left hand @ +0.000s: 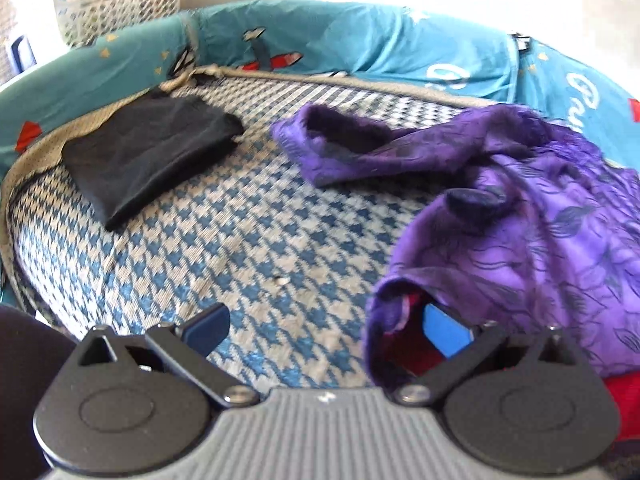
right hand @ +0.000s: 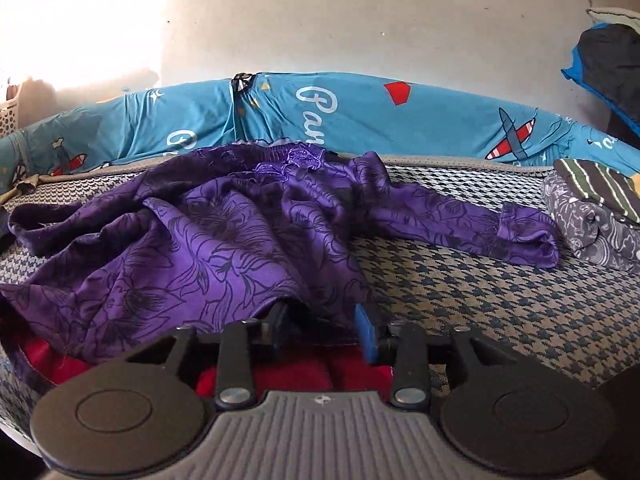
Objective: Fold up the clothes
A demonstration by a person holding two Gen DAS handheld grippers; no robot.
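A crumpled purple floral garment [right hand: 224,232] lies spread on the houndstooth mattress [right hand: 480,292], one sleeve stretched to the right. In the left wrist view the same garment [left hand: 540,240] bunches up at the right, with its other sleeve reaching towards the middle. My left gripper [left hand: 324,330] stands wide open; the cloth's edge drapes over its right finger, and the left finger is bare above the mattress [left hand: 240,240]. My right gripper [right hand: 323,332] is at the garment's near hem with its jaws apart. The hem covers the left fingertip but is not pinched.
A folded black garment [left hand: 148,160] lies at the far left. A folded stack of striped and grey patterned clothes [right hand: 592,216] sits at the right. Red cloth [right hand: 300,372] lies under the purple garment. Rolled blue printed bedding [right hand: 360,120] lines the far edge, with a white basket [left hand: 120,4] beyond.
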